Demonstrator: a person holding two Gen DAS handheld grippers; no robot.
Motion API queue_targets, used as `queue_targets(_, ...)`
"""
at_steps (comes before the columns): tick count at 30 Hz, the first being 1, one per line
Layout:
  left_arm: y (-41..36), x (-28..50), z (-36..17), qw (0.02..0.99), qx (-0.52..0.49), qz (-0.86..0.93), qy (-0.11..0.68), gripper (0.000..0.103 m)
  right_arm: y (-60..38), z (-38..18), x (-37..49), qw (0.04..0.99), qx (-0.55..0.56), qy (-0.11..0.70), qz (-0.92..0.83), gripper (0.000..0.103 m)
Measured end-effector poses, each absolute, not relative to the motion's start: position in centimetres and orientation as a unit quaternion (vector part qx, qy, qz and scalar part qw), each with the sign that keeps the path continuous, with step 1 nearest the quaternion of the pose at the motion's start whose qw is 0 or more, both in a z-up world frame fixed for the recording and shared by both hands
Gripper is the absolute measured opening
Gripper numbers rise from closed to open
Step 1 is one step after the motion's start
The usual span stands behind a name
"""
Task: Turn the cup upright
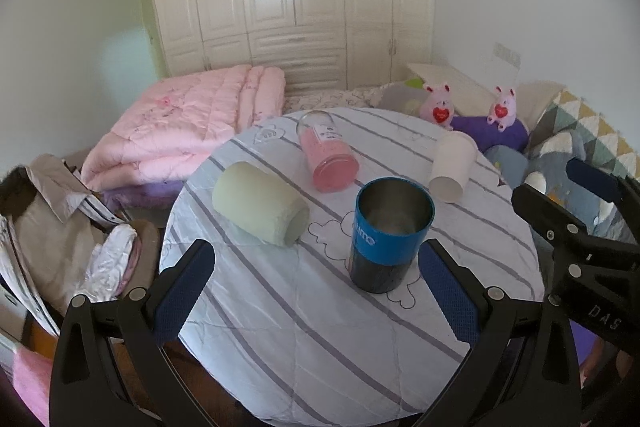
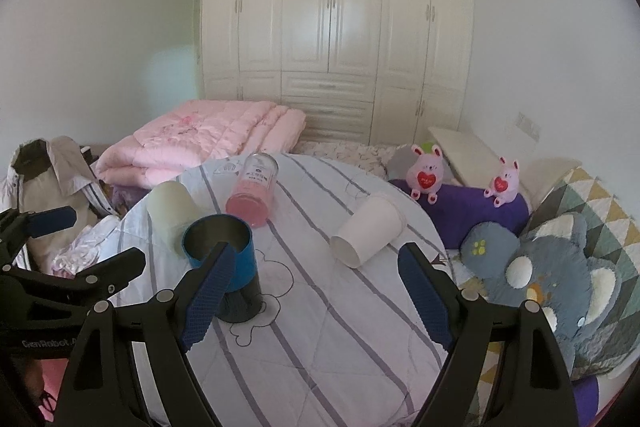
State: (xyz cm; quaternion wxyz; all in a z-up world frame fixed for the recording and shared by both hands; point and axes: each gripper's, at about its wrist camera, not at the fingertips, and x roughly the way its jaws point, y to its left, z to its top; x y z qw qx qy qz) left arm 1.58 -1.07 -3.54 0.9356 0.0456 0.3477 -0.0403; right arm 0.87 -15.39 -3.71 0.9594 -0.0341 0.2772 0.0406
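Both grippers, left gripper (image 1: 316, 291) and right gripper (image 2: 316, 291), are held wide and empty; after the upright blue metal cup (image 1: 388, 233), the tipped white paper cup (image 2: 366, 235) is judged next to be grasped.

The left gripper (image 1: 316, 287), filling the lower part of the left wrist view, is built of matte black plastic arms joined by round silver pivot pins, and each finger carries a dark blue pad (image 1: 182, 293) with a fine dimpled texture. The right gripper (image 2: 316, 297), across the bottom of the right wrist view, has the same black frame, silver pins and textured blue pads (image 2: 210, 289). White lettering marks the black bodies: "DAS" at the lower right edge of the left wrist view, and "GenRobot" at the lower left of the right wrist view.
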Motion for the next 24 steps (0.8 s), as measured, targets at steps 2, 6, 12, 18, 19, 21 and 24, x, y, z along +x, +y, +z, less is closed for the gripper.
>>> queue_targets(2, -1.2, 2.1, -3.4, 0.931, 0.048, -0.039, 0.359, 0.103, -15.5, -3.5, 1.6, 0.956, -0.03, 0.29, 0.044, 0.085)
queue_targets(6, -1.3, 3.7, -3.1, 0.925, 0.045, -0.04, 0.375, 0.103, -15.6, -3.1, 3.1, 0.949, -0.029, 0.31, 0.05, 0.085)
queue_targets(12, -1.5, 5.7, -3.1, 0.918, 0.044, -0.039, 0.391, 0.103, -16.3, -2.6, 5.2, 0.948, -0.018, 0.314, 0.049, 0.085)
queue_targets(18, -1.8, 6.5, -3.3, 0.914, 0.049, -0.044, 0.4, 0.103, -16.7, -2.8, 6.6, 0.946, -0.012, 0.321, 0.048, 0.085)
queue_targets(19, -1.8, 6.6, -3.4, 0.913, 0.05, -0.044, 0.401, 0.103, -16.6, -3.0, 6.7, 0.945, -0.011, 0.324, 0.048, 0.085)
queue_targets(21, -1.8, 6.7, -3.5, 0.912, 0.05, -0.043, 0.404, 0.103, -16.7, -3.1, 7.0, 0.943, -0.009, 0.328, 0.051, 0.085)
queue_targets(24, -1.8, 6.8, -3.6, 0.911, 0.049, -0.044, 0.406, 0.103, -16.6, -3.3, 7.2, 0.941, -0.008, 0.333, 0.052, 0.085)
